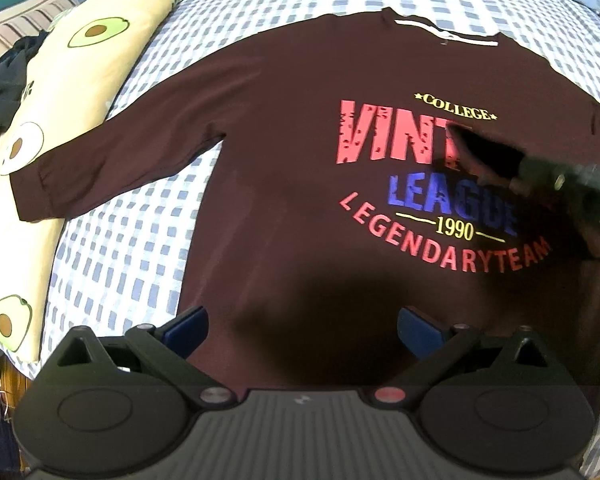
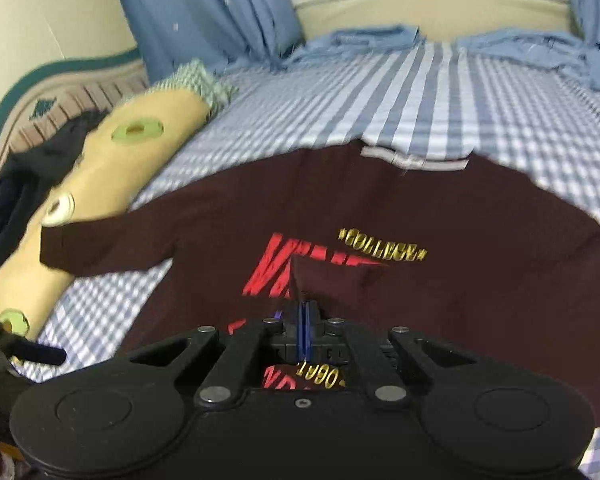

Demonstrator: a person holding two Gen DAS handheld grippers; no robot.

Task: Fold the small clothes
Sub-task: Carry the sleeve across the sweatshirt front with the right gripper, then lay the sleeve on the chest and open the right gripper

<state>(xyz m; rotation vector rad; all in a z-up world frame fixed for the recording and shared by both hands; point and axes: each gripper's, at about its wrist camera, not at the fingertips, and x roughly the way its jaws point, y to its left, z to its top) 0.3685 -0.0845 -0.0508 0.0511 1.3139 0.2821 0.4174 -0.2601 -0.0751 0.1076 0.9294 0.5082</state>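
Note:
A dark maroon long-sleeved shirt (image 1: 284,168) lies flat, print side up, on the blue-checked bedsheet (image 1: 124,264). Its left sleeve (image 1: 112,160) stretches out onto a pillow. My left gripper (image 1: 302,328) hangs open over the shirt's lower part, with nothing between its blue pads. My right gripper (image 2: 305,320) is shut on the shirt's right sleeve (image 2: 380,292), which is drawn across the chest and covers part of the red lettering. In the left wrist view the right gripper (image 1: 496,168) reaches in from the right with that sleeve end (image 1: 472,144) at its tip.
A cream pillow with avocado prints (image 1: 60,92) lies along the left of the bed, with dark clothes (image 2: 24,184) heaped beside it. Blue curtains (image 2: 204,12) hang at the far side and bunch on the sheet. A headboard (image 2: 40,92) stands at the far left.

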